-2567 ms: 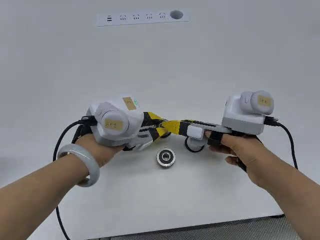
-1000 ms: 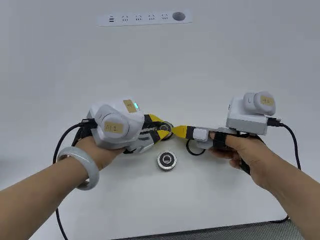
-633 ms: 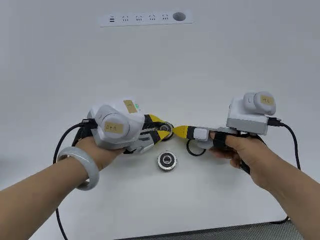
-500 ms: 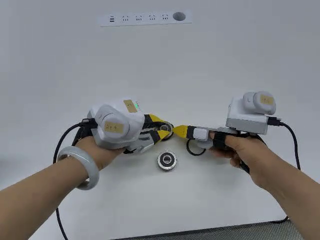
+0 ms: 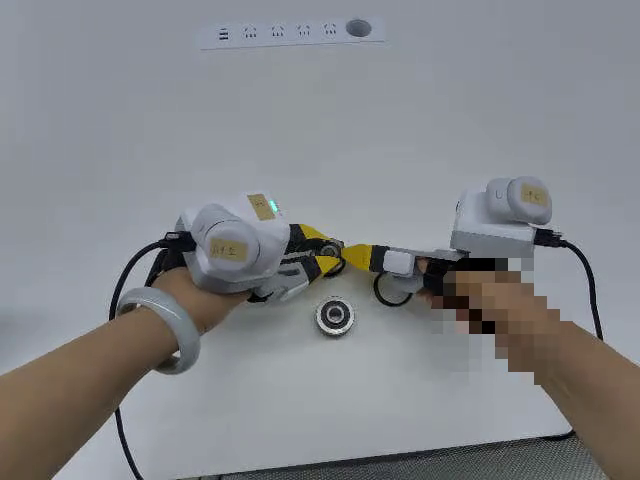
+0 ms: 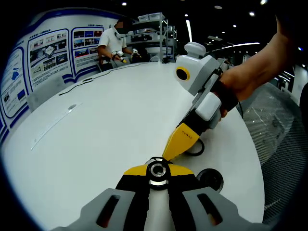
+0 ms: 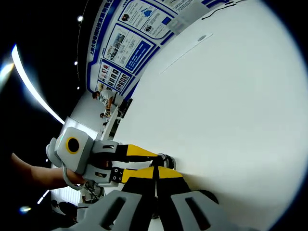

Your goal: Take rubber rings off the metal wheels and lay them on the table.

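My left gripper (image 5: 328,252) (image 6: 158,167) is shut on a small metal wheel (image 5: 332,265) (image 6: 158,172), held just above the white table (image 5: 400,150). From the right, my right gripper (image 5: 352,256) (image 7: 158,169) reaches in with its yellow jaws shut, and the tip sits against that wheel (image 7: 167,161). I see nothing between its jaws. A loose black rubber ring (image 5: 388,295) (image 6: 196,150) lies on the table under the right gripper. A second wheel (image 5: 334,316) (image 6: 211,179) with a dark ring lies flat in front of both grippers.
A white power strip (image 5: 290,32) lies at the far side of the table. Black cables (image 5: 585,285) trail from both grippers toward the near edge. The table is bare beyond the grippers. People stand far off in the left gripper view.
The right gripper drew back to the right from the held wheel, then came in again until its tip met the wheel. The left gripper kept its hold. Ring and second wheel stayed put.
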`<action>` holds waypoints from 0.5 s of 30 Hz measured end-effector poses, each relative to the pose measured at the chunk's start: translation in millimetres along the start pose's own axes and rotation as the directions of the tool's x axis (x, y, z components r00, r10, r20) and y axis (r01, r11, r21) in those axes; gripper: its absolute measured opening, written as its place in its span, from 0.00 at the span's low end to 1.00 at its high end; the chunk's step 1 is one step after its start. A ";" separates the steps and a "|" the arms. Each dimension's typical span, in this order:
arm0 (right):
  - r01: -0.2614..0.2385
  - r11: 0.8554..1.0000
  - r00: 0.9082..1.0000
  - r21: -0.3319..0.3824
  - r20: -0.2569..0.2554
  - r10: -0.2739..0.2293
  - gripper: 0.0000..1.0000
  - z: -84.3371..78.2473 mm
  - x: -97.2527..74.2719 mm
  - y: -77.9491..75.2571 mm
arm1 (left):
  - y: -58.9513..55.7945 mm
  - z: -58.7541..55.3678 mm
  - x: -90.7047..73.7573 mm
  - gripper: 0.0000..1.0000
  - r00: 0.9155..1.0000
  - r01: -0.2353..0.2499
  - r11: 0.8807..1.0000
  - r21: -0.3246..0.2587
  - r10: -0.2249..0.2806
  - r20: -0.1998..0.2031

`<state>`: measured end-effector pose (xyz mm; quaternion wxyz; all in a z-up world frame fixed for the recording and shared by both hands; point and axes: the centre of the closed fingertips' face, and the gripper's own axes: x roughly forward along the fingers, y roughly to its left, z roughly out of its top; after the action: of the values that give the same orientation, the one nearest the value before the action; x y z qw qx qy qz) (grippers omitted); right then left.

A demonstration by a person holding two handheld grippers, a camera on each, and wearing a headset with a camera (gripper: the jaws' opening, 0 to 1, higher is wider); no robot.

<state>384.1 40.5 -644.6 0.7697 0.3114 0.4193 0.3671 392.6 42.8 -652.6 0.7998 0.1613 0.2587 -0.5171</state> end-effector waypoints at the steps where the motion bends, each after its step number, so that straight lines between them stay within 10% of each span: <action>1: -0.003 1.000 1.000 0.000 0.001 0.003 0.01 0.1 0.2 0.8 | 0.0 0.0 0.0 0.13 1.000 0.000 1.000 0.000 0.000 0.000; 15: -0.038 0.999 0.999 -0.004 -0.002 0.038 0.01 -0.4 -0.3 8.0 | -0.1 0.2 0.5 0.13 1.000 0.005 1.000 0.005 -0.005 0.002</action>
<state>381.2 44.7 -638.4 0.7630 0.3173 0.4131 0.3828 392.8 42.3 -652.7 0.7984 0.1623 0.2569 -0.5199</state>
